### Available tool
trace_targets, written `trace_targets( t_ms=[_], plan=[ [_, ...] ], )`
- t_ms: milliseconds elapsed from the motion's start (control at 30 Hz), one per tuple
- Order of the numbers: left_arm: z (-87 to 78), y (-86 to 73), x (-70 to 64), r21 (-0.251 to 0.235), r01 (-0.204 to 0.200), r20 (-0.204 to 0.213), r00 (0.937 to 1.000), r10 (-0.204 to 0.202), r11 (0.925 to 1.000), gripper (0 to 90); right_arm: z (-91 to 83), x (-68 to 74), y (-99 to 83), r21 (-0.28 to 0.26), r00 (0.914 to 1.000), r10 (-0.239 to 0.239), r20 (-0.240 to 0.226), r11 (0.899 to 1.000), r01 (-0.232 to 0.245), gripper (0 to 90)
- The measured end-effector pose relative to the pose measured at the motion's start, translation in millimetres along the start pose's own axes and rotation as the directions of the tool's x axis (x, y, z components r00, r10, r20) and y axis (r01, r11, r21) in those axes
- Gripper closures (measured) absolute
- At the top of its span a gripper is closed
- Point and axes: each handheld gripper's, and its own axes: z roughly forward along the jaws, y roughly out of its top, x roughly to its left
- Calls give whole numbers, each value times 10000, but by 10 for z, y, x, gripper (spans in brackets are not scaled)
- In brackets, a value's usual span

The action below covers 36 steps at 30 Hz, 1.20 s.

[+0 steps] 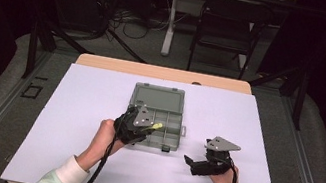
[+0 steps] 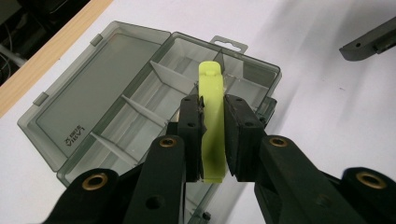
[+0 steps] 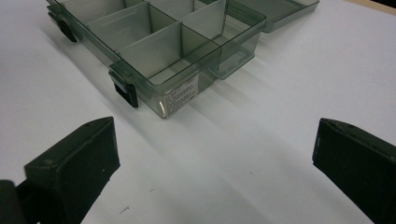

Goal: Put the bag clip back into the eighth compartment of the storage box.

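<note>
A smoky clear plastic organiser box [image 1: 139, 98] lies open in the middle of the white table cover, lid flat toward the far side, its tray split by dividers [image 2: 163, 74]. My left gripper [image 1: 148, 128] hovers over the tray's near left part, shut on a narrow yellow-green plastic piece [image 2: 212, 123] that sticks out past the jaws above the compartments. My right gripper [image 1: 194, 164] rests low over the table to the right of the box, jaws wide open and empty; the box corner with its label [image 3: 181, 95] lies ahead of it.
Black latches [image 3: 126, 91] sit on the box's front wall. The white cover [image 1: 78, 158] spreads around the box; the wooden table edge [image 1: 164, 73] runs along the far side. A dark chair [image 1: 225, 26] and cables stand beyond the table.
</note>
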Motion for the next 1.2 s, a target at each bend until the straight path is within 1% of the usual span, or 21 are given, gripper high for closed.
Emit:
trace_targets(
  t_ms=[167, 367, 533, 567, 600, 767, 933, 1033, 1100, 1133, 1200],
  plan=[
    [52, 29, 0, -24, 98, 18, 10000, -98, 9999, 778, -1, 3, 1, -8, 10000, 14, 12, 10000, -14, 0],
    [123, 66, -2, -141, 314, 77, 9995, -313, 9994, 778, -4, 5, 4, 47, 10000, -1, 30, 10000, 1, 0],
    [184, 102, -19, -145, 372, 127, 9992, -371, 9992, 778, 4, 3, -1, -79, 10000, -2, 41, 10000, 2, 0],
    [189, 106, -21, -138, 374, 126, 9992, -372, 9992, 778, -1, 3, 2, 37, 10000, -11, 35, 10000, 11, 0],
    [198, 112, -24, -141, 371, 140, 9992, -369, 9992, 778, 2, 3, 1, 1, 10000, -2, 17, 10000, 2, 0],
    [260, 142, -44, -307, 592, 201, 9981, -586, 9978, 778, 4, 6, 0, -8, 10000, 10, 27, 10000, -10, 0],
    [324, 169, -60, -237, 712, 225, 9972, -707, 9972, 778, 2, 3, -1, 11, 10000, 10, 25, 10000, -10, 0],
    [363, 181, -74, -310, 768, 250, 9968, -760, 9966, 777, 3, 4, 1, -21, 10000, -30, 26, 10000, 30, 0],
    [398, 183, -84, -286, 817, 246, 9964, -810, 9962, 777, 0, 5, 2, 70, 10000, -18, 30, 10000, 18, 0],
    [408, 184, -86, -245, 817, 255, 9964, -810, 9964, 777, 4, 6, -1, -12, 10000, 0, 16, 10000, 0, 0],
    [438, 184, -91, -245, 894, 264, 9957, -888, 9957, 777, 0, 5, 2, 65, 10000, -26, 25, 10000, 26, 0]
  ],
)
